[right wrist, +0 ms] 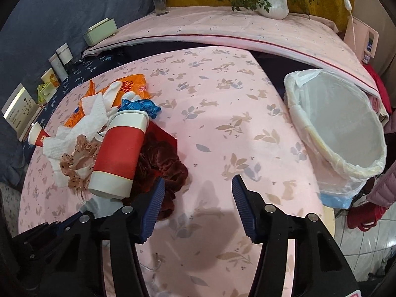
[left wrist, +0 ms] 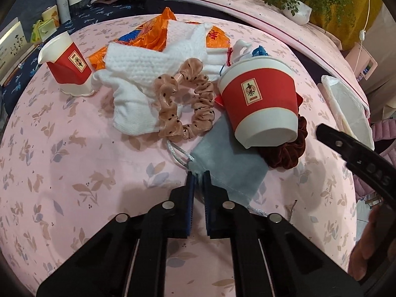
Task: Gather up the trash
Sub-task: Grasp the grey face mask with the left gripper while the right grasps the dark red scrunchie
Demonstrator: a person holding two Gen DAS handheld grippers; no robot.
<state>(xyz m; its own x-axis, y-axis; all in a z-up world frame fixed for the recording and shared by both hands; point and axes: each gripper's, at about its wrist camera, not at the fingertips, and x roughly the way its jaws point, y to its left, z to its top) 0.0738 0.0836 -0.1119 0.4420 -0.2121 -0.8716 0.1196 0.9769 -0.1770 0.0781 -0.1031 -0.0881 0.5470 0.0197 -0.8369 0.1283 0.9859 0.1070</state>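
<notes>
1. The left gripper (left wrist: 198,177) is clenched on the near corner of a pale grey-blue velvet drawstring pouch (left wrist: 230,170) lying flat on the pink rabbit-print tablecloth (left wrist: 74,173); its blue pads pinch the fabric just beside the silver cord.
2. The right gripper (right wrist: 198,185) hangs over bare cloth with its jaws parted and nothing between them. One finger sits close beside a dark maroon velvet scrunchie (right wrist: 163,170), though I cannot tell if it touches.
3. The rest of the litter is heaped just beyond: a tipped red-and-white paper cup (left wrist: 259,104) resting on the scrunchie and pouch, a beige dotted scrunchie (left wrist: 185,106), crumpled white paper towels (left wrist: 138,84), an orange plastic wrapper (left wrist: 148,34), and a second red-and-white cup (left wrist: 68,65) standing apart.
4. The round bin lined with a white plastic bag (right wrist: 346,128) waits at the table's far right edge, well apart from the pile, apparently empty.
5. To my eye, this is the first pick-up: grasp made, lift not yet begun.
6. Next, the pouch needs drawing out from under the cup without rolling it, then carrying over to the bin's mouth.
</notes>
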